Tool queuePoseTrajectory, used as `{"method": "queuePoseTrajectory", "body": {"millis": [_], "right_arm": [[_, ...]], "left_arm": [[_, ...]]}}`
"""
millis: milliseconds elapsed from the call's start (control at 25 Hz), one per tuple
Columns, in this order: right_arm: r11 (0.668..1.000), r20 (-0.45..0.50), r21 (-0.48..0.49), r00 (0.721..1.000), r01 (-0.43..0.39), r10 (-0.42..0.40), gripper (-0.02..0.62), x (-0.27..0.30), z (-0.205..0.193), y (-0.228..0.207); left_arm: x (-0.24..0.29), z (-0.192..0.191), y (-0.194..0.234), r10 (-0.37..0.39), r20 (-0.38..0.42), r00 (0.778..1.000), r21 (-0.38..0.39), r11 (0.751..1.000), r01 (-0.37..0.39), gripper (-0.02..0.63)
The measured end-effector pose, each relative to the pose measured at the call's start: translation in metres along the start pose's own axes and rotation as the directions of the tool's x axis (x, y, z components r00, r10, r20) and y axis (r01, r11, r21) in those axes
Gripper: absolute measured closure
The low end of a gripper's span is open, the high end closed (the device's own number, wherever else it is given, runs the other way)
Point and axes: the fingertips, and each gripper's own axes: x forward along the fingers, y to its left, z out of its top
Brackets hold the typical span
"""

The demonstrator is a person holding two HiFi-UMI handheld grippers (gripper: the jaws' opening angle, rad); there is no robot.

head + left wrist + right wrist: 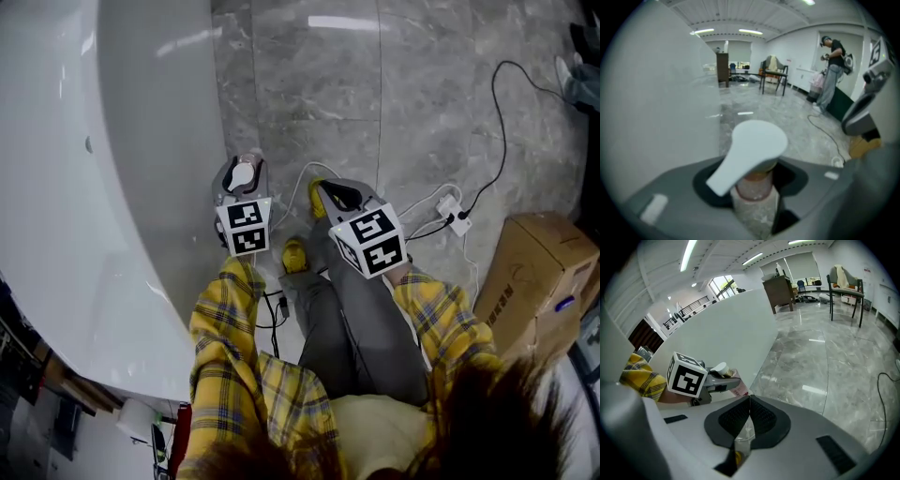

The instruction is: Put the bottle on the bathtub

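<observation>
Bottle (pixel 752 150) pinched in left claw (pixel 753 202) beside bathtub (pixel 75 169), right claw (pixel 748 416) pressed together, cable (pixel 497 141), cardboard box (pixel 534 272) on floor (pixel 309 84).

Floor (pixel 375 103): grey marble tiles, streaked with reflected light.
Cardboard box (pixel 539 272): set on the floor at the head view's right edge.
Power strip (pixel 457 214): white, laid near the box.
Cable (pixel 505 131): black, led away from the strip.
Chair (pixel 773 70): seen far back, draped with cloth.
Person (pixel 832 70): seen standing in the background.
</observation>
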Motion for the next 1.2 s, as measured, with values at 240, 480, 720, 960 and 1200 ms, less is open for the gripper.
{"method": "queuePoseTrajectory", "body": {"millis": [240, 480, 720, 960, 1200], "right_arm": [[0.999, -0.004, 0.034, 1.0, 0.006, -0.005, 0.581, 0.018, -0.021, -0.006], [0.999, -0.014, 0.042, 1.0, 0.016, -0.015, 0.581, 0.033, -0.04, -0.018], [0.998, -0.012, 0.051, 1.0, 0.023, -0.022, 0.581, 0.045, -0.05, -0.027], [0.996, 0.017, 0.085, 1.0, 0.015, -0.016, 0.581, 0.051, -0.052, -0.03], [0.997, 0.011, 0.077, 1.0, 0.005, -0.006, 0.581, 0.057, -0.059, -0.034]], "left_arm": [[0.037, -0.026, 0.006, 0.01, -0.02, 1.0, 0.0, 1.0, -0.01, 0.389], [0.069, -0.051, 0.009, 0.02, -0.026, 0.999, -0.022, 1.0, -0.021, 0.388], [0.094, -0.07, 0.014, 0.027, -0.022, 0.999, -0.054, 0.998, -0.028, 0.388], [0.113, -0.081, 0.021, 0.047, -0.012, 0.999, -0.068, 0.996, -0.048, 0.388], [0.125, -0.083, 0.023, 0.065, 0.005, 0.998, -0.064, 0.996, -0.065, 0.388]]}}
